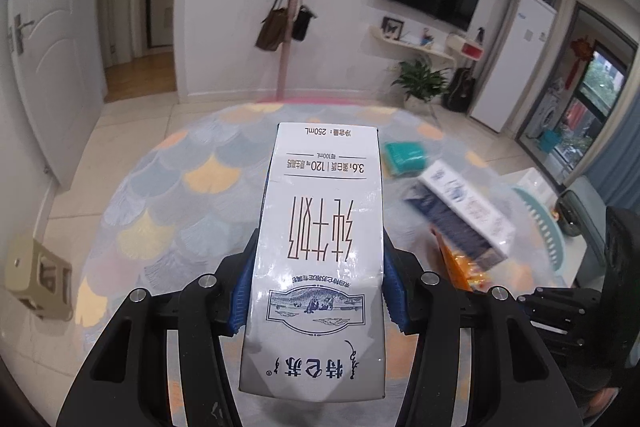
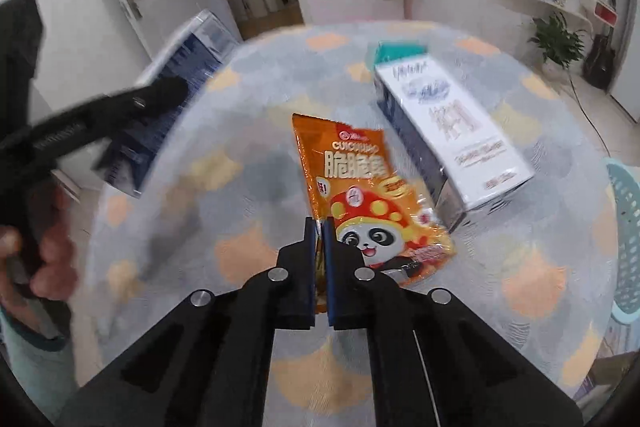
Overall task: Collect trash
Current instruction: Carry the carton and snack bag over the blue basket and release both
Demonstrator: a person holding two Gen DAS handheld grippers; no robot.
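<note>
Carton (image 1: 320, 247) between left tongs (image 1: 318, 291); wrapper (image 2: 360, 195) pinched by right tongs (image 2: 319, 267).

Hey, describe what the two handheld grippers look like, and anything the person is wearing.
Both the left gripper and the right gripper are matte black plastic, with angular linkage arms joined by round silver pivot pins. Their jaws carry blue ribbed pads. A thin pale line runs along the right gripper's arm. In the right wrist view, the person's light teal sleeve has a darker cuff.

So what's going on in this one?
A person is clearing trash off a round table with two handheld grippers. The left gripper is shut on a white milk carton, lifted clear. The right gripper has pinched the orange snack bag. A second milk carton lies untouched.
</note>
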